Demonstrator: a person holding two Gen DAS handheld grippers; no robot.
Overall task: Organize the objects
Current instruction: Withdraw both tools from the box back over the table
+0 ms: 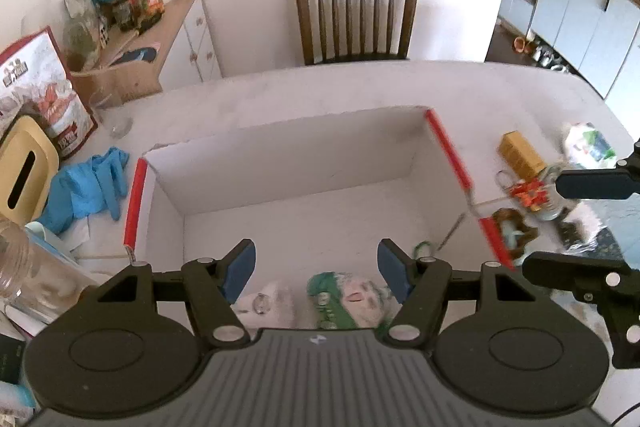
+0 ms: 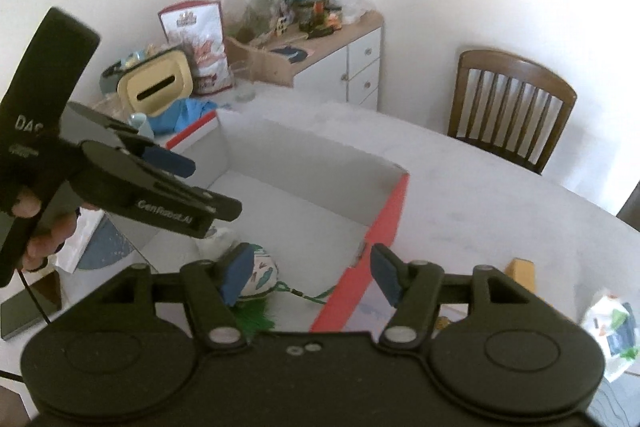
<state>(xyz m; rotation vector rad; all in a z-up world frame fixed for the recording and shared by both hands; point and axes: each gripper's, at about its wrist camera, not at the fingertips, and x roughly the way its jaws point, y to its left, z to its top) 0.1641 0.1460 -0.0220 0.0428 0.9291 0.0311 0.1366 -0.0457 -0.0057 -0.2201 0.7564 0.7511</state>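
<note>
Over the near end of the open white box [image 1: 288, 163] with red-trimmed edges, which sits mid-table [image 1: 360, 83], the left gripper [image 1: 316, 269] hangs with its blue-padded jaws wide apart and nothing between them. Below it, against the box's near wall, lie two things already stowed: a green-and-white pouch [image 1: 344, 301] and a pale object [image 1: 268, 301] beside it, too washed out to identify. The right gripper [image 2: 308, 277], jaws likewise spread and empty, hovers above the box's right-hand red edge. Judging by this, one drop into the box looks done and the fetching of the next item is in hand. Still loose on the table to the right of the box are one yellow carton [image 1: 520, 153], one white-and-green packet [image 1: 588, 145], one red-patterned jar on its side [image 1: 538, 197] and one brown dish [image 1: 512, 229]; a pair of blue gloves [image 1: 90, 187] lies off the box's left side, near the table's left edge. The next move would call for the right gripper to swing out to that right-hand cluster and close on one piece, probably the carton, whose flat faces should give the surest hold. One wooden chair [image 1: 356, 15] stands at the far edge of the table.
</note>
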